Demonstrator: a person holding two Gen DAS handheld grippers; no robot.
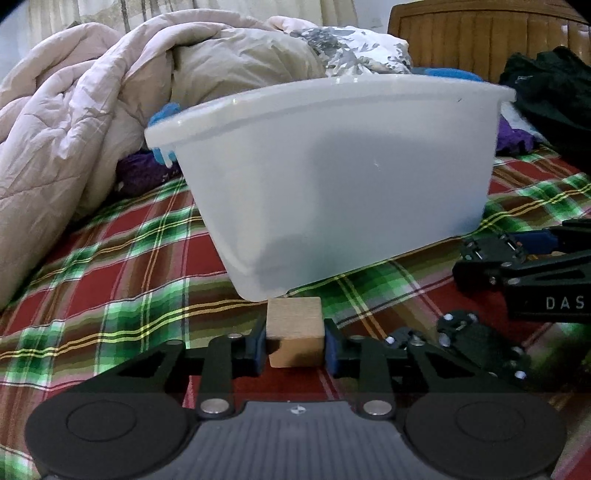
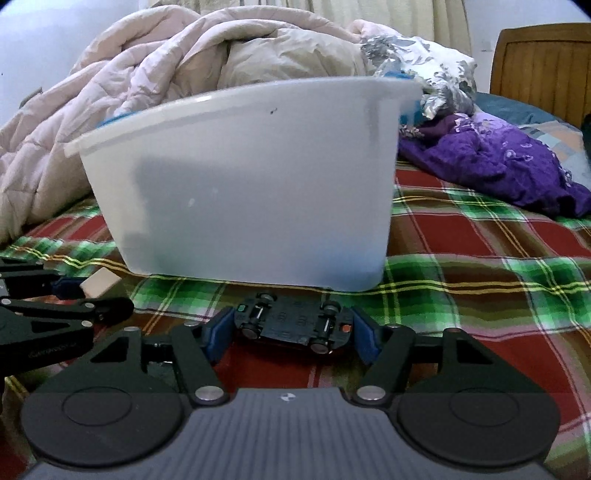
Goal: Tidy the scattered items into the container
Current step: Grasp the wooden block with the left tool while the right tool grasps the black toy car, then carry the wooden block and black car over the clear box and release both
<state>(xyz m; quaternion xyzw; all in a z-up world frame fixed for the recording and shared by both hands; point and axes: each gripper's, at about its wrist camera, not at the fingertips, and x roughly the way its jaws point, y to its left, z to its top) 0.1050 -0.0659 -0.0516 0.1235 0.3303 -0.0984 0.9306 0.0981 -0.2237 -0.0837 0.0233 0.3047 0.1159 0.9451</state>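
— What does the left gripper (image 1: 294,341) have?

— A wooden block (image 1: 295,332), clamped between its two blue-padded fingers (image 1: 257,349). In the left wrist view the block sits at 6 o'clock from the white plastic container (image 1: 332,177), just in front of its base, low over the plaid bedspread (image 1: 110,280).

— And the right gripper (image 2: 290,334)?

— It brackets a toy car (image 2: 291,325) lying upside down, black underside and wheels up, on the bedspread. Its blue pads (image 2: 218,332) sit at 9 and 3 o'clock against the car's two ends; the grasp looks closed on it. The container (image 2: 251,177) rises directly at 12 o'clock from the car.

— Do the views overlap?

— Yes. The right wrist view catches the left gripper (image 2: 79,288) with the block (image 2: 100,282) at 9 o'clock. The left wrist view shows the right gripper's black linkage at 3 o'clock.

— Behind the container?

— A rumpled pink quilt (image 1: 74,122) at 10 o'clock, a purple cloth (image 2: 498,162) at 2 o'clock in the right view, and a wooden headboard (image 1: 480,33) beyond.
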